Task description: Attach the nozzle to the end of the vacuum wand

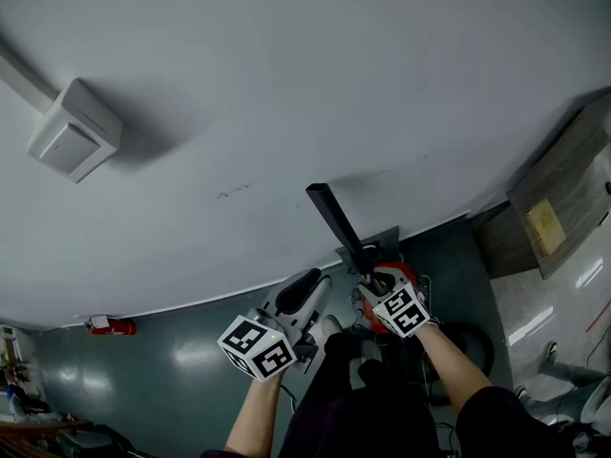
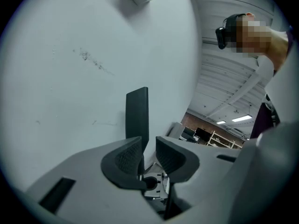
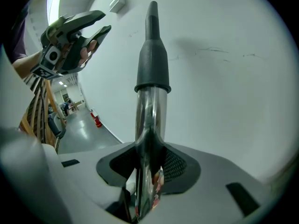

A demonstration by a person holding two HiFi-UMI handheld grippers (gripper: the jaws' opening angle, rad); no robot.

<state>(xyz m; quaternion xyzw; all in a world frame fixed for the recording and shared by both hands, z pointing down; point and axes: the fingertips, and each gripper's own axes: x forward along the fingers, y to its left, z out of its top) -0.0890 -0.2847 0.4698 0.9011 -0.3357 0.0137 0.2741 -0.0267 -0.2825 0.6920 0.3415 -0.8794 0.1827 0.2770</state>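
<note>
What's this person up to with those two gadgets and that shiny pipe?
A person holds a clamping tool in each hand, close to a white wall. The right tool is clamped on a chrome vacuum wand, and a black nozzle already sits on the wand's end. The left tool is off to one side, clear of the nozzle, with its jaws slightly apart and nothing between them.
</note>
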